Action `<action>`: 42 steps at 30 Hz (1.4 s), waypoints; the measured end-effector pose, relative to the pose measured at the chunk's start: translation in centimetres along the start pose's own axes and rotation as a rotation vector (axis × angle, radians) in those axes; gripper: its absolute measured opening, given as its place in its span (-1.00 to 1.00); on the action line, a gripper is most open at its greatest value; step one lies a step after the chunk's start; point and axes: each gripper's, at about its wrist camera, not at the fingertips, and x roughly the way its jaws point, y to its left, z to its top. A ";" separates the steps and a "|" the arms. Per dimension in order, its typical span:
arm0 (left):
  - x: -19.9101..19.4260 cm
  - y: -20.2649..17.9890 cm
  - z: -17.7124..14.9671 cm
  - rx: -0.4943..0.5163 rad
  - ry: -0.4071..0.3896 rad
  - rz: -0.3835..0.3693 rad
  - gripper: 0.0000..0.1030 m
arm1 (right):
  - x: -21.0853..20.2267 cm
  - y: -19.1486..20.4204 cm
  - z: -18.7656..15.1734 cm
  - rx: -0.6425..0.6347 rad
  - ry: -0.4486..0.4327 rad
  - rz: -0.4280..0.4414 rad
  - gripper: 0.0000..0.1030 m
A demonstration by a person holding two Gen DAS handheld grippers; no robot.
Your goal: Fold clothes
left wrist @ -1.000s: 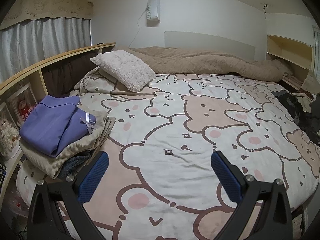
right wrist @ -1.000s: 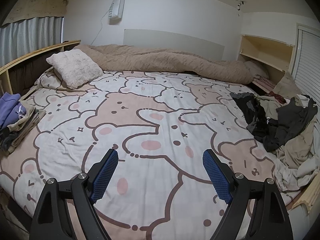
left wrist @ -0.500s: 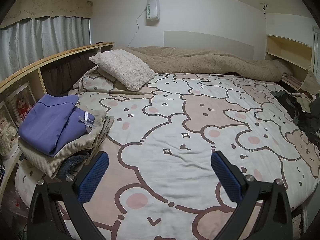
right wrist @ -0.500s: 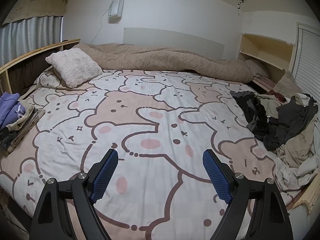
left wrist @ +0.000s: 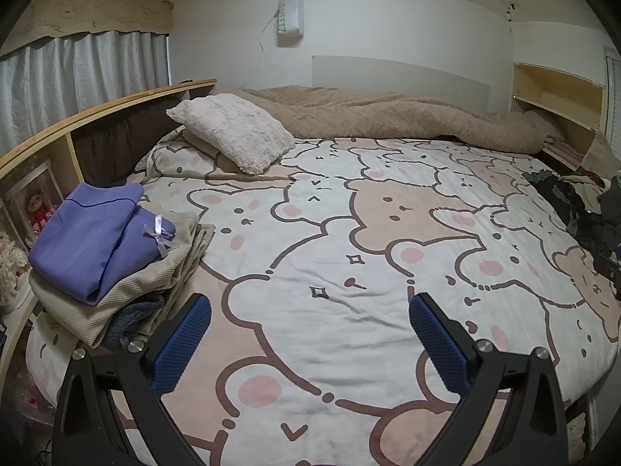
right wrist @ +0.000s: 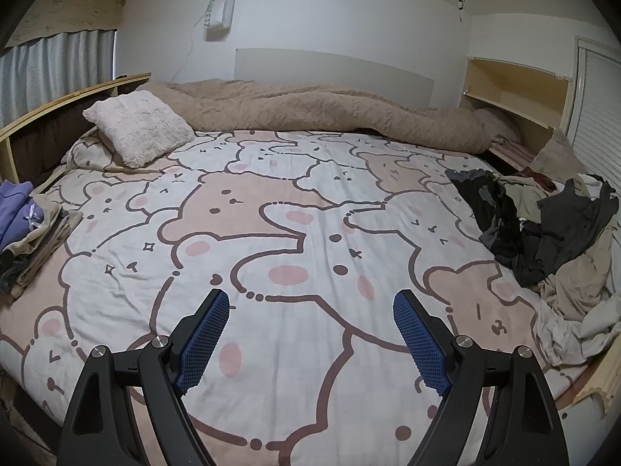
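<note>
Blue-padded jaws of the left gripper (left wrist: 308, 339) stand wide and empty above the bed (left wrist: 349, 310); a folded stack (left wrist: 104, 256), purple on top, sits at the bed's left edge.

From the right wrist, the right gripper (right wrist: 310, 336) gapes wide too. Unfolded clothes (right wrist: 543, 225) heap along the right edge, partly cut off. A hanging pouch (right wrist: 221, 2) reads "SWEET".

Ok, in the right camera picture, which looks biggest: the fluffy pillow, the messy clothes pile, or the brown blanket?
1. brown blanket, stretching across the far side of the bed.
2. messy clothes pile, though it is nearer the camera, so unsure.
3. fluffy pillow, clearly smallest.
</note>
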 end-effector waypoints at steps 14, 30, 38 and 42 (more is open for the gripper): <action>1.3 -1.0 -0.1 -0.011 0.011 -0.049 0.99 | 2.1 -1.2 0.2 0.021 0.013 -0.015 0.68; 2.1 -5.1 2.0 0.022 -0.215 0.033 0.99 | 8.9 -15.4 5.4 0.135 -0.296 -0.394 0.68; 6.6 -8.7 3.2 0.066 -0.102 -0.062 0.99 | 16.6 -28.9 8.1 0.231 -0.248 -0.890 0.68; 8.5 -10.5 3.7 0.098 -0.066 -0.071 0.99 | 20.5 -36.9 8.5 0.282 -0.119 -1.113 0.68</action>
